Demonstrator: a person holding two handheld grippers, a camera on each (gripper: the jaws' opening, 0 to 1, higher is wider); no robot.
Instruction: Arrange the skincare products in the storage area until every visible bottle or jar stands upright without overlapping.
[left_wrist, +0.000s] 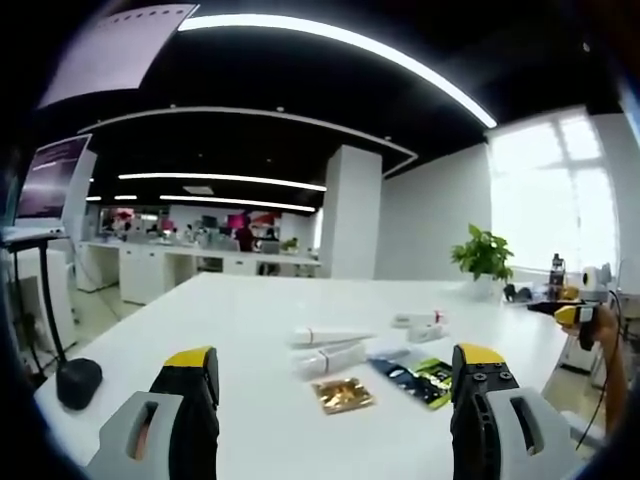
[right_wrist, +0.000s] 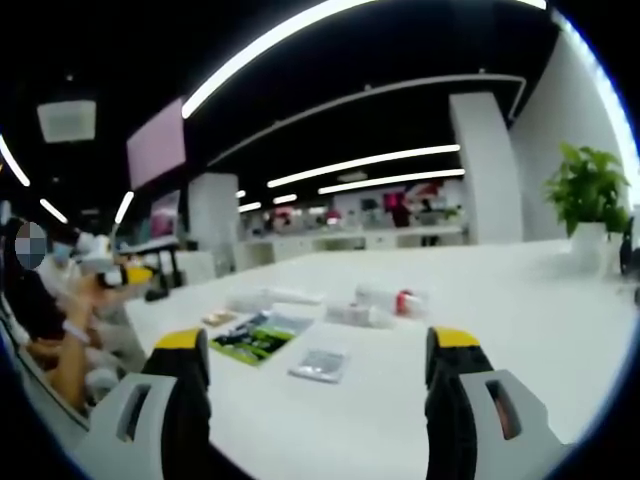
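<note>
We hold both grippers above the near edge of the white table (left_wrist: 250, 330), each with its jaws spread wide and nothing between them — the left gripper (left_wrist: 335, 385) and the right gripper (right_wrist: 318, 375) are both well short of the products. The skincare items lie in a loose cluster mid-table: 2 white tubes (left_wrist: 330, 348) lying flat side by side, a gold sachet (left_wrist: 343, 394) and a dark packet (left_wrist: 412, 378) just in front of them, and a white bottle (left_wrist: 420, 322) with a red mark farther back, also on its side. To do this step well, we judge it best to reach for 1 tube at a time, close on its body rather than its cap, and stand it clear of its neighbours. The right gripper view adds a silver sachet (right_wrist: 320, 364) near us and seated people (right_wrist: 50, 300) at the left — the left gripper view instead shows a potted plant (left_wrist: 483, 255) and a black stand (left_wrist: 75, 380).
</note>
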